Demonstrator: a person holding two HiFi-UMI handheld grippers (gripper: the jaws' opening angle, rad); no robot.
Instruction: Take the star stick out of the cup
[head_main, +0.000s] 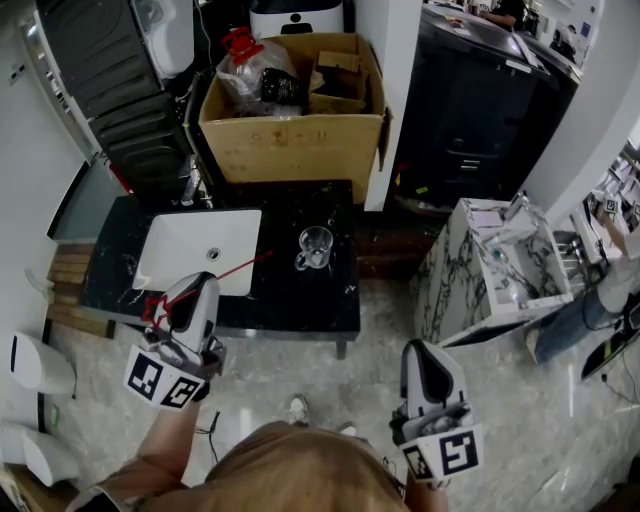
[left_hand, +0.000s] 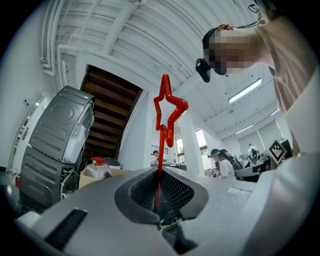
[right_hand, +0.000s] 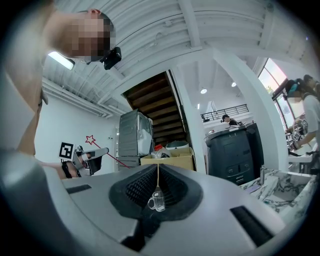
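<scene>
no brand or label was legible from where i stood; the only print was the black-and-white square markers (head_main: 148, 375) on the cube at the back of each gripper, coded patterns w/ no letters.

left side: the left gripper (head_main: 205, 281) was held out over the front edge of the black counter (head_main: 300, 300), by the white sink (head_main: 180, 255). its jaws were closed down to a sliver, pads pinching the thin red shaft of the star stick (head_main: 240, 267). in the left gripper view the shaft (left_hand: 160, 160) ran up out of the seam between the pads, and the open red star outline stood above the gripper (left_hand: 160, 175) against the ceiling. from the head view the stick lay crosswise in the grip: star end to the left of the jaws, plain end to the right, showing just left of the cup (head_main: 315, 247) but not in it. so the stick was out, held in the air.

centre: the clear glass cup stood upright on the counter, right of the sink, handle to its left. a cardboard box (head_main: 290, 140) sat behind the counter.

right side: the right gripper (head_main: 418, 349) hung back over the floor, well apart from the counter. its jaws (right_hand: 157, 175) were together, w/ nothing in them; the cup (right_hand: 156, 201) showed far off beyond the pads, and the stick (right_hand: 121, 161) off to the left.
</scene>
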